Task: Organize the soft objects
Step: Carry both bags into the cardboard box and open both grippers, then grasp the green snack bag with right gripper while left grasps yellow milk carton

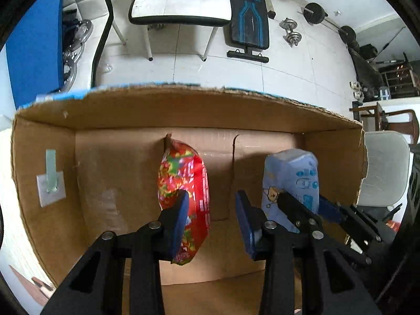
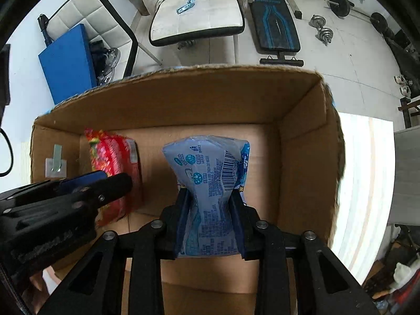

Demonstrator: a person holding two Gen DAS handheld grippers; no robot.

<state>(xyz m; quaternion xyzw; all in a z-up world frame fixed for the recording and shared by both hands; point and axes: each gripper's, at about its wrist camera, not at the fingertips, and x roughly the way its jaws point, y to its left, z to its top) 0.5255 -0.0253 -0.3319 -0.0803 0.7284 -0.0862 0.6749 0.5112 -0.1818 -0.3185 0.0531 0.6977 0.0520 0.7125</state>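
Both grippers reached into an open cardboard box (image 1: 183, 110) whose far wall stood toward 12 o'clock. The left gripper (image 1: 212, 210) had its fingers (image 1: 181, 218) spread wide, and the red packet (image 1: 183, 183) stood on edge in the gap between them, close against the left finger and clear of the right one; whether that left pad actually touched the wrapper could not be told from this angle. In the right wrist view the same red packet (image 2: 115, 162) sat at about 9 o'clock on the box floor, with the left gripper (image 2: 99, 181) coming in beside it from the lower left. The right gripper (image 2: 210, 210) had its fingers (image 2: 183, 215) drawn in narrow, pinching the blue packet (image 2: 210, 173) around its middle so that the wrapper bulged above and below the pads, barcode side up. Seen from the left wrist, the blue packet (image 1: 291, 181) stood upright at 3 o'clock, well apart from the red one, with the right gripper (image 1: 307, 204) clamped on its lower half. A strip of pale tape (image 1: 51, 173) clung to the box's left wall at 9 o'clock. Beyond the box, toward 12 o'clock, a white chair (image 1: 181, 2) and a dark weight bench (image 1: 249, 15) stood on the tiled floor (image 1: 288, 63), with a dumbbell (image 1: 291, 31) at about 1 o'clock and a blue board (image 1: 34, 52) leaning at 10 o'clock.
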